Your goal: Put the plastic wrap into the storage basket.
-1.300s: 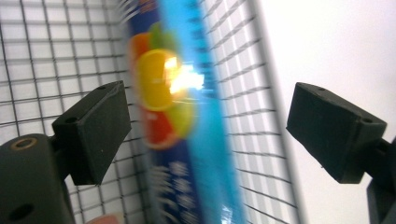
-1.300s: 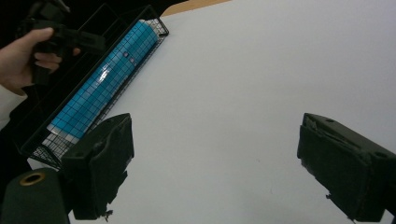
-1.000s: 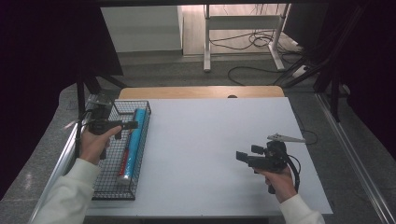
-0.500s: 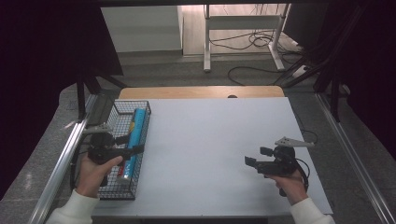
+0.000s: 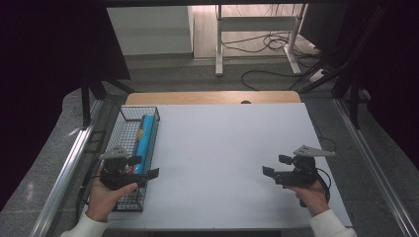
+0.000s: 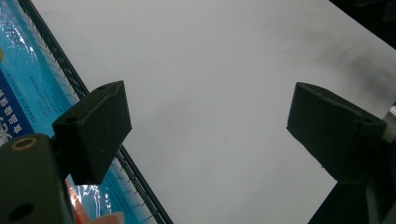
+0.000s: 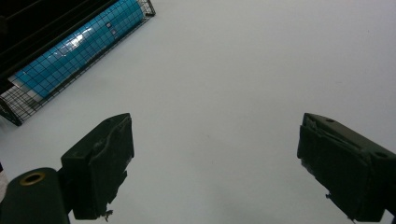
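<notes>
My left claw [image 5: 146,167], released and empty, hovers at the lower left; the blue packet [image 5: 142,143] lies just above it in the wire basket [image 5: 123,136], long axis running up-frame.

We see a black wire-mesh metal basket [image 5: 126,163] holding a glossy blue plastic-wrapped packet [image 5: 143,140]. The bench [image 5: 222,148] has a smooth matt white surface and a wooden far edge. Our jaws look matt black plastic.

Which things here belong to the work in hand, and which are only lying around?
In the work:
wire basket
blue packet inside the basket
left gripper, open
right gripper, open

Lying around:
cables on the floor
white frame behind the table
</notes>
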`<action>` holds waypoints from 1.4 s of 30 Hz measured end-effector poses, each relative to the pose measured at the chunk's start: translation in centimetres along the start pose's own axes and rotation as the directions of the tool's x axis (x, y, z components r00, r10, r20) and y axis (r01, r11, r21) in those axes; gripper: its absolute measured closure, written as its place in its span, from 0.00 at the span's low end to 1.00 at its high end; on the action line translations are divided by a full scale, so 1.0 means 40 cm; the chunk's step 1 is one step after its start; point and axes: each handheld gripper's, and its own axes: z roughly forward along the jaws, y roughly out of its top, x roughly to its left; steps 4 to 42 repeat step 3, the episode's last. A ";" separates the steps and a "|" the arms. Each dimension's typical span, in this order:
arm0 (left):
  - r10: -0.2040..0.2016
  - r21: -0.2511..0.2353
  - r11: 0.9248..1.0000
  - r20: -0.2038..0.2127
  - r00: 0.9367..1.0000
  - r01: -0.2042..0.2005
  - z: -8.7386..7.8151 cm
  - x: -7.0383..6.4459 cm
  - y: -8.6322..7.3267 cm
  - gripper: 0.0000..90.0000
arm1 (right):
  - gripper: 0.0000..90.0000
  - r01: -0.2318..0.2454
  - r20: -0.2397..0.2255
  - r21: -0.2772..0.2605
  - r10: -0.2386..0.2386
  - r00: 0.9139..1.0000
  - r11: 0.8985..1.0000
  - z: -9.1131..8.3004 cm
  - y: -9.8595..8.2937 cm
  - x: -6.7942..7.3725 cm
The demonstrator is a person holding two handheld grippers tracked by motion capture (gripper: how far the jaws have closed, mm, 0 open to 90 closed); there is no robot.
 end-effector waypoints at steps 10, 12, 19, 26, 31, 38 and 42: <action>0.006 -0.001 1.000 -0.015 1.000 -0.006 0.000 -0.002 -0.001 0.15 | 0.12 0.001 0.002 -0.001 -0.001 1.000 1.000 -0.002 0.000 -0.002; 0.006 -0.001 1.000 -0.015 1.000 -0.006 0.000 -0.002 -0.001 0.15 | 0.12 0.001 0.002 -0.001 -0.001 1.000 1.000 -0.002 0.000 -0.002; 0.006 -0.001 1.000 -0.015 1.000 -0.006 0.000 -0.002 -0.001 0.15 | 0.12 0.001 0.002 -0.001 -0.001 1.000 1.000 -0.002 0.000 -0.002; 0.006 -0.001 1.000 -0.015 1.000 -0.006 0.000 -0.002 -0.001 0.15 | 0.12 0.001 0.002 -0.001 -0.001 1.000 1.000 -0.002 0.000 -0.002; 0.006 -0.001 1.000 -0.015 1.000 -0.006 0.000 -0.002 -0.001 0.15 | 0.12 0.001 0.002 -0.001 -0.001 1.000 1.000 -0.002 0.000 -0.002; 0.006 -0.001 1.000 -0.015 1.000 -0.006 0.000 -0.002 -0.001 0.15 | 0.12 0.001 0.002 -0.001 -0.001 1.000 1.000 -0.002 0.000 -0.002; 0.006 -0.001 1.000 -0.015 1.000 -0.006 0.000 -0.002 -0.001 0.15 | 0.12 0.001 0.002 -0.001 -0.001 1.000 1.000 -0.002 0.000 -0.002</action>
